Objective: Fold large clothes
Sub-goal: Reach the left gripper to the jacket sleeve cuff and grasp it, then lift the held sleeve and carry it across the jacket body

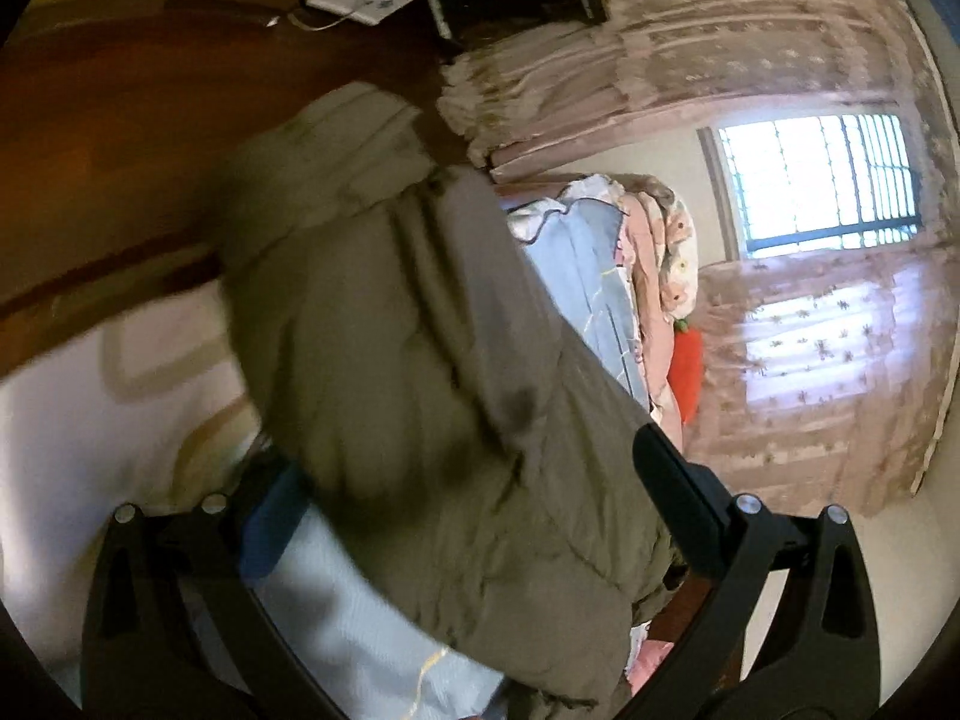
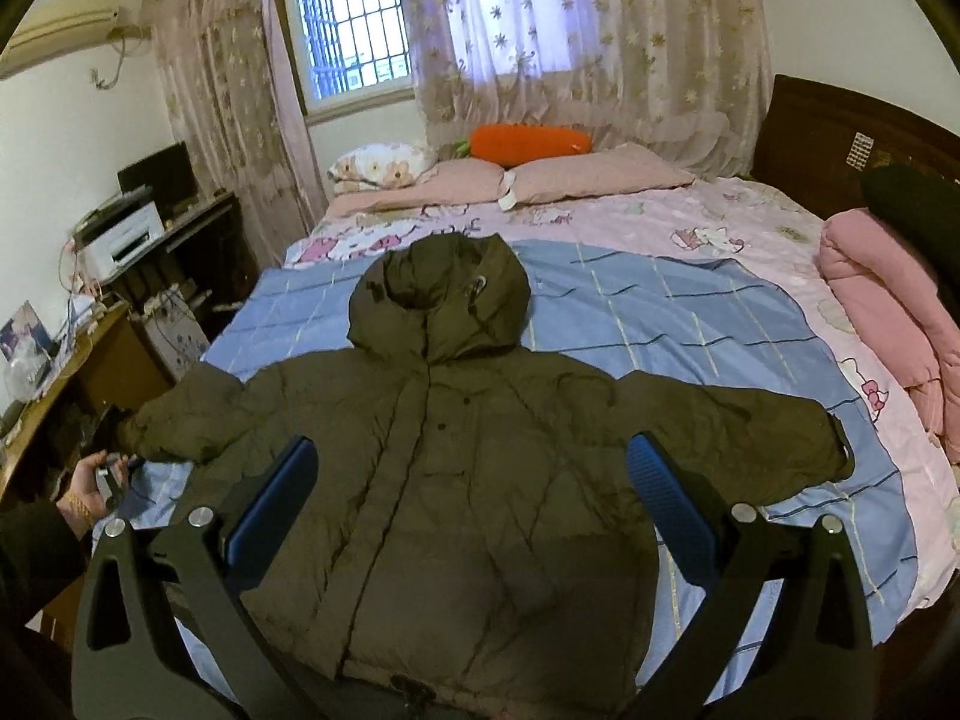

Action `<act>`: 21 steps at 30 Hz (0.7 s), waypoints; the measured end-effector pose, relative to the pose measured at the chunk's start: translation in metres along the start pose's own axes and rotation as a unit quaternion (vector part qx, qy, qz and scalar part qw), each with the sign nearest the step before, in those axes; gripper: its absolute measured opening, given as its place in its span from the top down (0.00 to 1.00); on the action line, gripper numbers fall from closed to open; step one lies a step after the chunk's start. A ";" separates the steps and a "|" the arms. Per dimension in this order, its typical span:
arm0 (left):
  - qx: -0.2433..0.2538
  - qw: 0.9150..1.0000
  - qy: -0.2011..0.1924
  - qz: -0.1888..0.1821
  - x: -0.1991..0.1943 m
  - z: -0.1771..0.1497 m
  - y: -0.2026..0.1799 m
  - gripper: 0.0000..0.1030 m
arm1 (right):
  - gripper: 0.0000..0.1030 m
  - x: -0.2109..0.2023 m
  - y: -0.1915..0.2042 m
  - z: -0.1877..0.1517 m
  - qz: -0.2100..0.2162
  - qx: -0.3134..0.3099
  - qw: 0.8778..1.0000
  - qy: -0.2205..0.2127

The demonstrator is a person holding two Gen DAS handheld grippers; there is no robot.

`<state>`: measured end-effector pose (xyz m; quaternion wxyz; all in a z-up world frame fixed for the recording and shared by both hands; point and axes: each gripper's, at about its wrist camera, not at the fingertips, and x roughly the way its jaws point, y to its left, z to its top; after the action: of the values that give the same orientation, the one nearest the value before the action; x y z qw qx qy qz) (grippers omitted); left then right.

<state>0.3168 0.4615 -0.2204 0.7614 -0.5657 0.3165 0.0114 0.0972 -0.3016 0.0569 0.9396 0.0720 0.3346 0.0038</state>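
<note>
olive jacket (image 2: 456,450) flat | left fingers (image 1: 678,492) clamp sleeve | right fingers (image 2: 666,504) spread, empty

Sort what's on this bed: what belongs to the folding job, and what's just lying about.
Job: olive hooded jacket; left tool at its sleeve; right tool open above its body.

Lying about: carrot plush; pink pillows; rolled pink quilt; printer.

Right gripper (image 2: 474,510) hung with fingers spread over the jacket (image 2: 480,480) torso; nothing stood between them but the padding below. Ahead, bare blue sheet (image 2: 690,312) past the hood gave passage up to the pillows (image 2: 600,177). Its right side was blocked by a rolled pink quilt (image 2: 882,306), its left by the desk (image 2: 90,372). Left gripper (image 1: 468,516): sleeve bulk filled its gap.
</note>
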 end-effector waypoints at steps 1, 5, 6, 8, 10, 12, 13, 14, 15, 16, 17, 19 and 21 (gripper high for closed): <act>0.013 1.000 -0.004 0.001 0.002 0.006 -0.004 0.03 | 0.01 0.002 0.002 0.000 0.000 -0.002 1.000 0.003; 0.045 0.999 -0.012 0.021 0.006 0.018 -0.008 0.32 | 0.01 0.009 0.008 -0.001 0.000 -0.009 1.000 0.010; 0.048 0.998 -0.009 0.027 0.008 0.021 -0.007 0.44 | 0.01 0.011 0.010 -0.001 0.000 -0.011 1.000 0.011; 0.060 0.996 -0.011 0.059 0.012 0.025 -0.006 0.81 | 0.01 0.014 0.013 -0.002 -0.001 -0.015 1.000 0.016; 0.070 0.996 -0.014 0.059 0.012 0.027 -0.007 0.87 | 0.01 0.017 0.018 -0.003 -0.001 -0.019 1.000 0.020; 0.109 0.991 -0.017 0.080 0.013 0.026 -0.019 0.92 | 0.01 0.018 0.020 -0.002 0.001 -0.023 0.999 0.023; 0.129 0.988 -0.019 0.089 0.012 0.025 -0.024 0.94 | 0.01 0.019 0.021 -0.001 0.001 -0.025 0.999 0.024; 0.144 0.985 -0.021 0.097 0.010 0.024 -0.028 0.94 | 0.01 0.018 0.023 -0.001 0.002 -0.026 0.999 0.023; 0.156 0.982 -0.023 0.104 0.007 0.021 -0.029 0.95 | 0.01 0.018 0.024 -0.001 0.003 -0.026 0.999 0.022; 0.167 0.979 -0.031 0.109 0.006 0.021 -0.034 0.95 | 0.01 0.017 0.026 -0.001 0.004 -0.026 0.999 0.021; 0.168 0.979 -0.040 0.108 0.002 0.020 -0.035 0.96 | 0.01 0.017 0.026 -0.001 0.005 -0.027 0.999 0.020; 0.171 0.979 -0.052 0.100 -0.002 0.018 -0.039 0.96 | 0.01 0.017 0.027 -0.002 0.004 -0.029 0.999 0.018; 0.180 0.977 -0.051 0.099 -0.002 0.017 -0.042 0.97 | 0.01 0.017 0.028 -0.002 0.003 -0.029 0.999 0.019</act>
<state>0.3390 0.4620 -0.1805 0.8610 -0.3839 0.3286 0.0579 0.1102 -0.2730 0.0487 0.9346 0.0459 0.3523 0.0176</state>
